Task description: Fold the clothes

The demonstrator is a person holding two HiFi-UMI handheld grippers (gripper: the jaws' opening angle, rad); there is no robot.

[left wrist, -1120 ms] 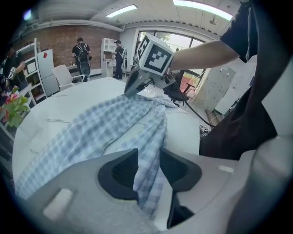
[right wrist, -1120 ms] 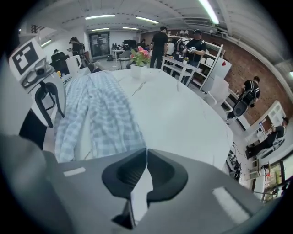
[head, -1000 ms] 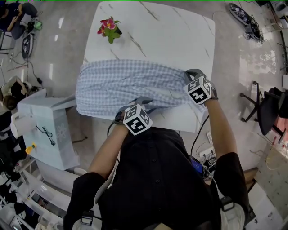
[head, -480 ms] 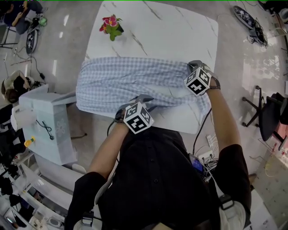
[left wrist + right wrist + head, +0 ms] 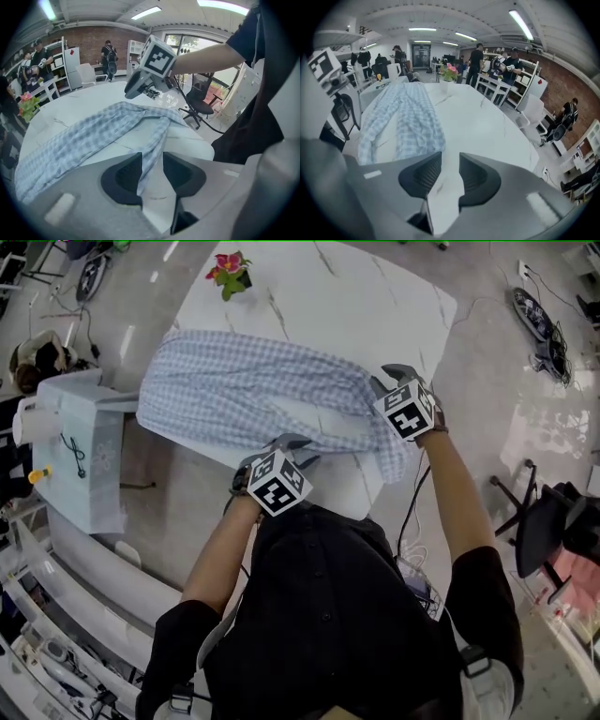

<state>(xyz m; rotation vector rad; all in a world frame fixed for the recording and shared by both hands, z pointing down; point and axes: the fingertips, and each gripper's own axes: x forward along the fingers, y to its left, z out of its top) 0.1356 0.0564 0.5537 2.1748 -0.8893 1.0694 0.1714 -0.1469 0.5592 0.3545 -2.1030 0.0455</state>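
- Right claw (image 5: 450, 163) has just been opening: its jaws are part-way apart over bare tabletop (image 5: 487, 126), free of the checked shirt (image 5: 253, 395).
- Left claw (image 5: 152, 164) is part-open too, with a shirt edge lying unpinched between its jaws.
- The shirt lies in a long band across the tabletop's near half, its ends drooping off. The next fold likely needs a fresh grip.
- A potted flower (image 5: 230, 273) stands well apart.
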